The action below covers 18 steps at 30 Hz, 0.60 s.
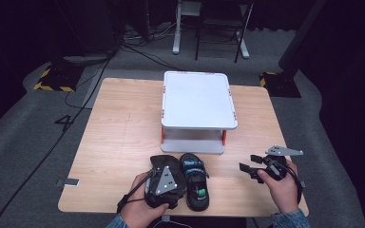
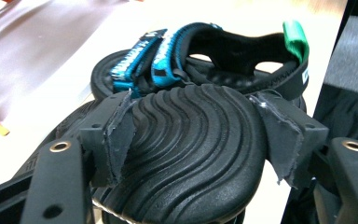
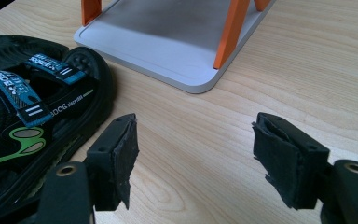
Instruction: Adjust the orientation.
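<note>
White lettering runs along the blue straps of the black sandal (image 3: 37,116), too small and blurred to read for certain. More pale lettering on the sandal's side strap is also unreadable. On the grey floor (image 1: 38,137) left of the table, a dark mark reads as the numeral 4.

On the wooden table (image 1: 119,142), a white two-tier stand (image 1: 198,99) with orange legs sat toward the far edge. Near the front edge, the left gripper (image 1: 163,179) lay over a black sandal (image 1: 161,161), just beside a second sandal (image 1: 195,183) with blue straps. Well apart to the right, the right gripper (image 1: 248,167) hovered with its jaws spread, nothing between them.
</note>
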Each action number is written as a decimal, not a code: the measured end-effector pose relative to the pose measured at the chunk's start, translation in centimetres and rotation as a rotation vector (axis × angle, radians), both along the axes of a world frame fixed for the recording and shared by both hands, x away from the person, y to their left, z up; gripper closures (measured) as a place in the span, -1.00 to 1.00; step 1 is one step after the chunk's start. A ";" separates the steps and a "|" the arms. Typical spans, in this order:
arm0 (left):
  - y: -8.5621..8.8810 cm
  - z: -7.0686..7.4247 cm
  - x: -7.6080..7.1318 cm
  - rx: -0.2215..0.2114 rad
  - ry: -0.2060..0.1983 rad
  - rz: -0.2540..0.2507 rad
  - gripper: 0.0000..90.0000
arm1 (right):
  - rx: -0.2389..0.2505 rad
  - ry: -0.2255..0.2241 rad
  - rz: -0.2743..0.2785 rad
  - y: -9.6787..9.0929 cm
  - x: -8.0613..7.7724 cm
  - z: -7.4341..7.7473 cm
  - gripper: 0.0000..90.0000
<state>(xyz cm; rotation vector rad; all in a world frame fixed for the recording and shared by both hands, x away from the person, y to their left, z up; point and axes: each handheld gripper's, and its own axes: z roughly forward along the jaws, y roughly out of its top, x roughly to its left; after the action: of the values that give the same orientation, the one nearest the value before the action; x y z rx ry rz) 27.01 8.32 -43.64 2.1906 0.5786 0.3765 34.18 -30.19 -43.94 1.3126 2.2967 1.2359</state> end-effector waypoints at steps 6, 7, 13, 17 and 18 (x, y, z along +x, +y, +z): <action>2.0 0.8 0.8 -0.056 0.024 0.066 -0.24 | 0.000 -0.002 0.007 0.0 0.1 -0.1 -0.31; 2.4 0.9 1.0 -0.067 0.029 0.084 -0.24 | 0.003 -0.002 0.005 0.0 0.1 -0.1 -0.31; 4.6 1.6 1.5 -0.173 0.066 0.167 -0.21 | 0.004 0.005 0.006 0.1 0.0 -0.1 -0.30; 6.5 2.1 1.7 -0.251 0.117 0.212 -0.21 | 0.005 0.001 0.006 0.1 0.0 -0.1 -0.30; 7.0 2.3 1.6 -0.267 0.129 0.231 -0.21 | 0.003 0.001 0.008 0.1 0.0 0.0 -0.30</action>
<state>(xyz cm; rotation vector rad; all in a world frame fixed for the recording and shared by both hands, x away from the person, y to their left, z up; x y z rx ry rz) 28.64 15.29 -41.37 1.9062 0.9048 0.2619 34.20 -30.13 -43.98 1.3062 2.3043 1.2423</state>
